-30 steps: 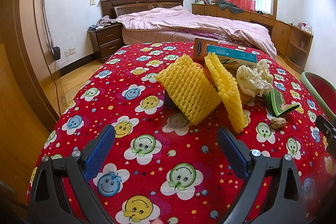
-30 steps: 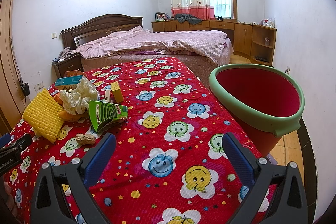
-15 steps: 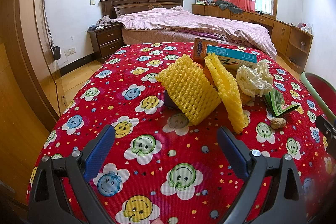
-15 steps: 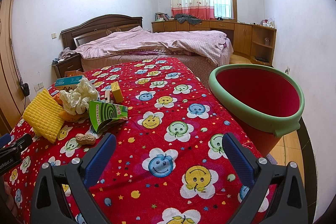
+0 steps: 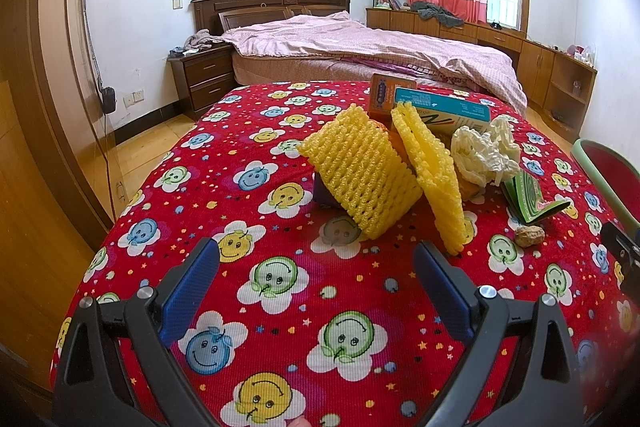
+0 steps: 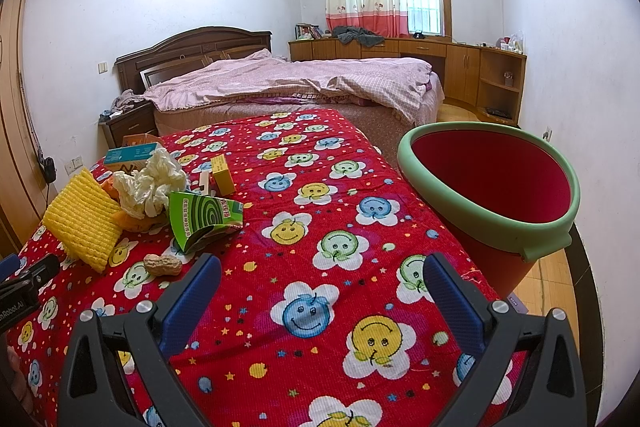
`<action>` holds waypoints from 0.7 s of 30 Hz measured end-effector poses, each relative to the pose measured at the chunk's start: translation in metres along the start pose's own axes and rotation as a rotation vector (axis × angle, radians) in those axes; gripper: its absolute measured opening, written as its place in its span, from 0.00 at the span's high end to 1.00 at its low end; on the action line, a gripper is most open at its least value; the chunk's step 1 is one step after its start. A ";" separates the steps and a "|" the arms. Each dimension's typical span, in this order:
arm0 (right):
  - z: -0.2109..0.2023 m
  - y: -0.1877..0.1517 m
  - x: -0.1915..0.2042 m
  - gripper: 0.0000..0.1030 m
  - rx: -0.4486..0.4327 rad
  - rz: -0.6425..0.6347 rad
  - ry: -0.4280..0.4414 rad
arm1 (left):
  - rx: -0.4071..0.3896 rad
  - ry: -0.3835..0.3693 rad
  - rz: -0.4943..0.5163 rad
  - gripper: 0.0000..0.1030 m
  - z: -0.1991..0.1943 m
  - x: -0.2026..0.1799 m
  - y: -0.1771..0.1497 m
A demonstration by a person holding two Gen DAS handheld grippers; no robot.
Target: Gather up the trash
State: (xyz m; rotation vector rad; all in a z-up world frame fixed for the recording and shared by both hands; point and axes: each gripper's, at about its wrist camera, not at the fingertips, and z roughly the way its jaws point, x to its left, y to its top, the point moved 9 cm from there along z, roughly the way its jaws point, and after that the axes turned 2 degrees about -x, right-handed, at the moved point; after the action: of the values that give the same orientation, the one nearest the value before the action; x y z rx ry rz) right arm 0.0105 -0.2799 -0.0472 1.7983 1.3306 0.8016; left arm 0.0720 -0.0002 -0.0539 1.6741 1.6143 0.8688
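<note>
Both tongs, left tongs and right tongs, gape wide and empty; trash (foam nets, crumpled tissue, green carton) litters the worktop left of the bin: take the nearest, lightest piece first

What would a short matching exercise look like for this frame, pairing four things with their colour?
Things:
1. foam fruit net
2. crumpled paper
3. mosquito coil box
4. bin rim

Colours:
A. pale green
B. white
C. yellow
D. bright green with a dark spiral

Pairs: 1-C, 2-B, 3-D, 4-A
</note>
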 end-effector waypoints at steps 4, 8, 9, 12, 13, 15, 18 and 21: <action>-0.001 0.000 0.000 0.00 -0.004 0.003 0.003 | 0.000 -0.005 0.001 0.05 0.000 -0.001 0.001; 0.001 0.000 -0.001 0.00 0.010 -0.001 0.000 | 0.046 -0.043 -0.028 0.06 0.003 0.002 0.001; 0.004 -0.003 0.000 0.00 0.015 -0.002 0.000 | 0.054 -0.052 -0.039 0.07 0.004 0.003 0.002; 0.000 -0.001 0.002 0.00 0.045 0.012 0.034 | 0.065 -0.069 -0.052 0.07 0.002 0.007 0.012; -0.006 0.005 0.004 0.00 0.050 0.015 0.045 | 0.070 -0.077 -0.053 0.07 0.004 0.007 0.015; -0.011 0.014 0.009 0.00 0.036 0.016 0.055 | 0.078 -0.088 -0.052 0.07 0.008 0.006 0.022; -0.021 0.028 0.012 0.00 0.004 0.016 0.060 | 0.079 -0.109 -0.045 0.07 0.012 0.002 0.033; -0.026 0.037 0.016 0.00 0.003 0.018 0.067 | 0.075 -0.117 -0.032 0.10 0.018 0.002 0.040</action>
State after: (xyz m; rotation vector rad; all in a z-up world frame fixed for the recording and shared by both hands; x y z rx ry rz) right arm 0.0117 -0.2657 -0.0008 1.8027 1.3607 0.8771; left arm 0.1096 0.0001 -0.0317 1.7132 1.6069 0.6893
